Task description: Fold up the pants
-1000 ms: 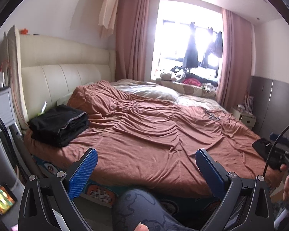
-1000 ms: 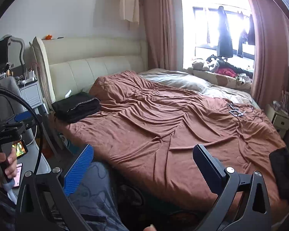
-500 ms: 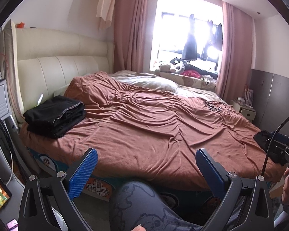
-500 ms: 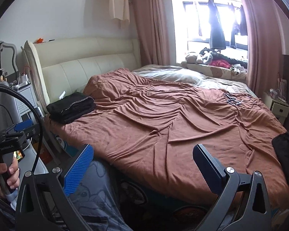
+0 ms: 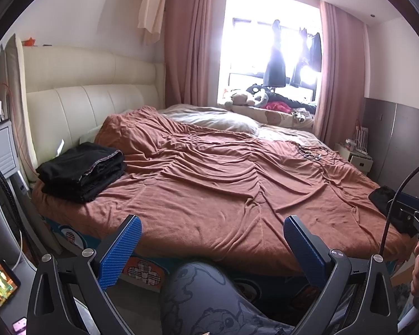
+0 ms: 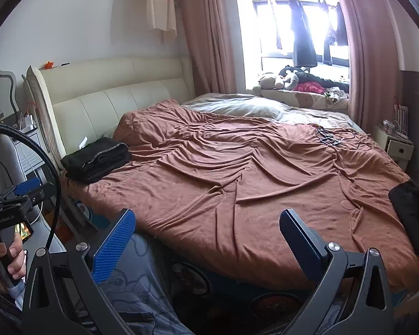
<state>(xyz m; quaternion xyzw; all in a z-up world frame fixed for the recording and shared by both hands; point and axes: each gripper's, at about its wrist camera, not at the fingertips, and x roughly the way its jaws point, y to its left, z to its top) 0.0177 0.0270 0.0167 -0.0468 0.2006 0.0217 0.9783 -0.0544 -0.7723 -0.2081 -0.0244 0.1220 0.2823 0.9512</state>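
Observation:
A stack of folded black pants (image 5: 82, 171) (image 6: 96, 158) lies at the bed's left corner by the headboard. A second dark garment (image 5: 384, 199) (image 6: 412, 215), crumpled, sits at the bed's right edge. My left gripper (image 5: 211, 247) is open in front of the bed's near edge, holding nothing. My right gripper (image 6: 206, 240) is also open and empty, short of the bedspread. Each gripper shows in the other's view, held by a hand: the right one (image 5: 413, 220) and the left one (image 6: 16, 198).
A rumpled brown bedspread (image 5: 223, 184) covers the bed. A cream headboard (image 5: 92, 100) stands left, a grey pillow (image 5: 209, 120) and cables (image 5: 312, 155) lie farther back. The person's knee in patterned trousers (image 5: 201, 290) is between bed and grippers. A phone (image 5: 0, 283) glows low left; nightstand (image 6: 396, 148) right.
Both views have shifted slightly, with the bed sitting a little lower and farther right in frame. Both grippers stay open and empty; the garments have not moved.

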